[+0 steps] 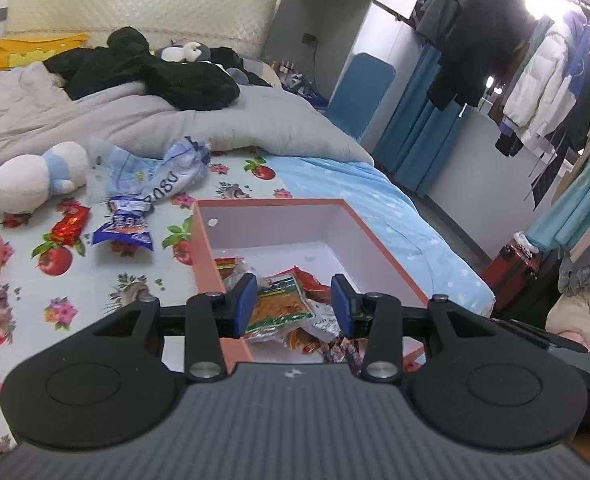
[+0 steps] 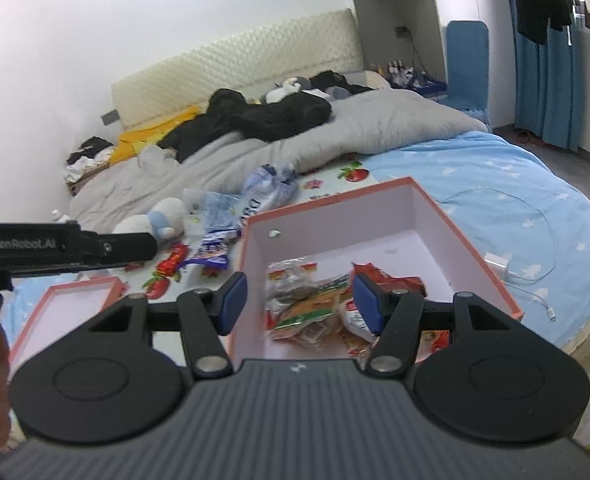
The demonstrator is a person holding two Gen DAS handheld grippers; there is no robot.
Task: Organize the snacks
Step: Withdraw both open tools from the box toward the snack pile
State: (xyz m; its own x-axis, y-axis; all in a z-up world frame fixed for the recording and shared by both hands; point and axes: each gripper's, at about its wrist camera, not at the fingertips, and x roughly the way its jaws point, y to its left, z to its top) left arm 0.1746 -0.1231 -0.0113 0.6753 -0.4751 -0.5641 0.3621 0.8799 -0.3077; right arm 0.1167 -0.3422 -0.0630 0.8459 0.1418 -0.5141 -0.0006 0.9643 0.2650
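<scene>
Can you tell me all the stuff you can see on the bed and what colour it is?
box: 1, orange outside and white inside, open on the flowery sheet
snack packets in the box: several, red, orange and green, piled at its near end
lid: 1, orange and white, left of the box
red snack: 1, on the sheet left of the box
blue snack: 1, blue and white, beside the red snack
plastic bag: 1, pale blue, crumpled behind the snacks
soft toy: 1, white and blue, lying far left
blanket: 1, grey, bunched behind
black clothes: a heap on the blanket
left gripper: jaws open, over the box
right gripper: jaws open, over the box
</scene>
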